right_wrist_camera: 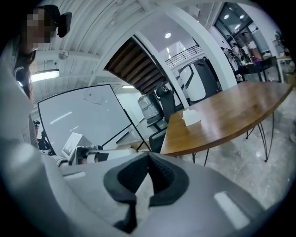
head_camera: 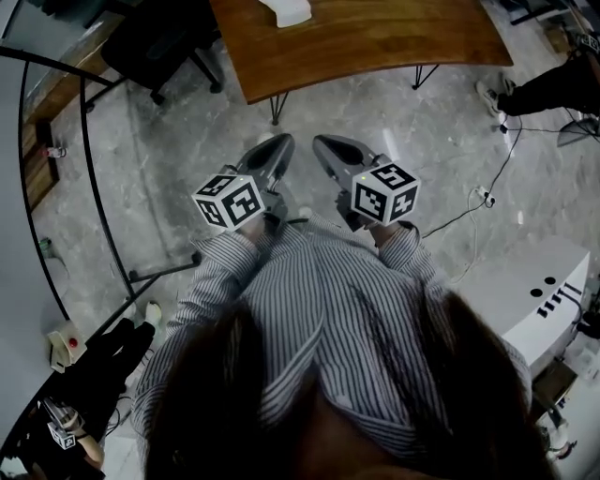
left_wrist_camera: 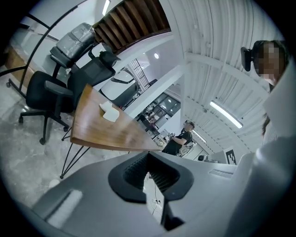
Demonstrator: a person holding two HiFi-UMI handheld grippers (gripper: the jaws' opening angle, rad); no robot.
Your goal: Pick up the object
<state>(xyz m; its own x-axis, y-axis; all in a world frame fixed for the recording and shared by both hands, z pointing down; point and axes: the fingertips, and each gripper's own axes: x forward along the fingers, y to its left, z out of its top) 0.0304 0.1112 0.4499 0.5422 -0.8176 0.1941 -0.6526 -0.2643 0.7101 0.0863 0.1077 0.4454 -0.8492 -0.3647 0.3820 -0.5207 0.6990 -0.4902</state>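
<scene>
While the left gripper (head_camera: 274,150) and right gripper (head_camera: 325,148) are held closed, empty, short of the tabletop (head_camera: 394,37), a reach to its object (head_camera: 289,11) seems needed.

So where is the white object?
The small white object lies on the brown wooden table, top centre of the head view, right of the black office chair.

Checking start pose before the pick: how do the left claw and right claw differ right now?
Left claw leans right in the head view; right claw leans left, so their tips converge. The wooden table with the white object sits up-left of the left claw in its own view, up-right of the right claw in its view. Shared: both shut, empty, over the floor, short of the table.
</scene>
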